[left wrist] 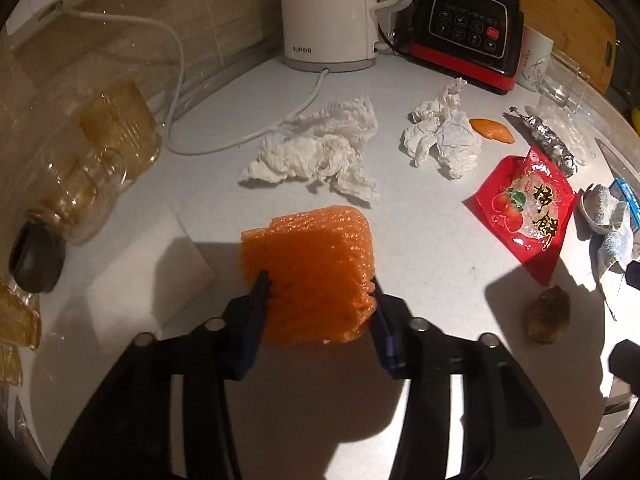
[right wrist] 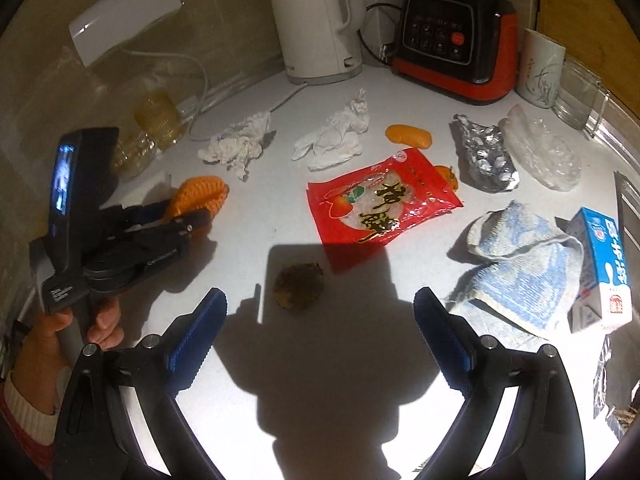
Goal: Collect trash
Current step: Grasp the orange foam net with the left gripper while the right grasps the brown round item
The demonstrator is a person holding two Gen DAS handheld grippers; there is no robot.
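Bare counter (right wrist: 360, 360) lies along the near edge; tissues (right wrist: 236, 144), red packet (right wrist: 380, 204), foil (right wrist: 484, 156), towel (right wrist: 524, 268) crowd its middle; kettle (right wrist: 316, 20), blender (right wrist: 452, 36) block the back edge.

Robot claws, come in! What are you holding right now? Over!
Left claw shut on orange foam net. Right claw open, empty, above brown husk. Red snack wrapper, crumpled tissues uncollected. Nothing blocking.

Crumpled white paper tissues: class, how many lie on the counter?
2. One crumpled tissue lies nearer the kettle's cord; the other tissue lies beside the orange peel, behind the red snack packet. More may be hidden outside these views.
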